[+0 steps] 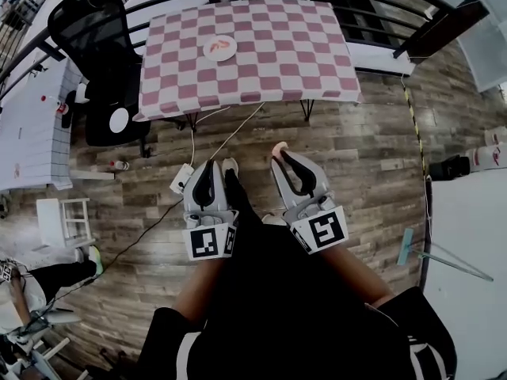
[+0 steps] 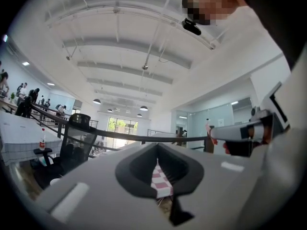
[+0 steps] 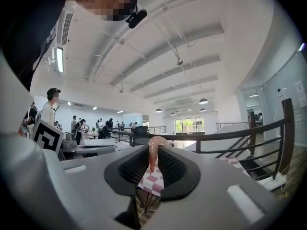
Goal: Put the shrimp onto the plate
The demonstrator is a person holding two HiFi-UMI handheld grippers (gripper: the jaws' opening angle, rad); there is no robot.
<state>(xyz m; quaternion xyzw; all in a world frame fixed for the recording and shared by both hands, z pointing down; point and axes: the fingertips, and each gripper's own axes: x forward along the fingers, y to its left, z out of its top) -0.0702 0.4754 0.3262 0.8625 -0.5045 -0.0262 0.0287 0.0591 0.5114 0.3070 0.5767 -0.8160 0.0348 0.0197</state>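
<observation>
A white plate (image 1: 214, 54) lies on the pink-and-white checked table (image 1: 261, 62), far ahead of both grippers, with one orange shrimp (image 1: 225, 47) on it. My right gripper (image 1: 279, 153) is held over the wooden floor, short of the table, shut on a pale pink shrimp (image 1: 278, 146). In the right gripper view that shrimp (image 3: 152, 153) hangs pinched between the ribbed pads (image 3: 169, 166) at the jaw tips. My left gripper (image 1: 212, 165) is level beside it, jaws together and empty; in its own view the left gripper (image 2: 156, 148) shows only checked cloth through the gap.
A black office chair (image 1: 87, 30) stands left of the table, beside a white table (image 1: 24, 125). A power strip (image 1: 182, 178) with cables lies on the floor just ahead of the left gripper. A dark railing (image 1: 380, 14) runs behind the table. A white stool (image 1: 63, 216) stands at left.
</observation>
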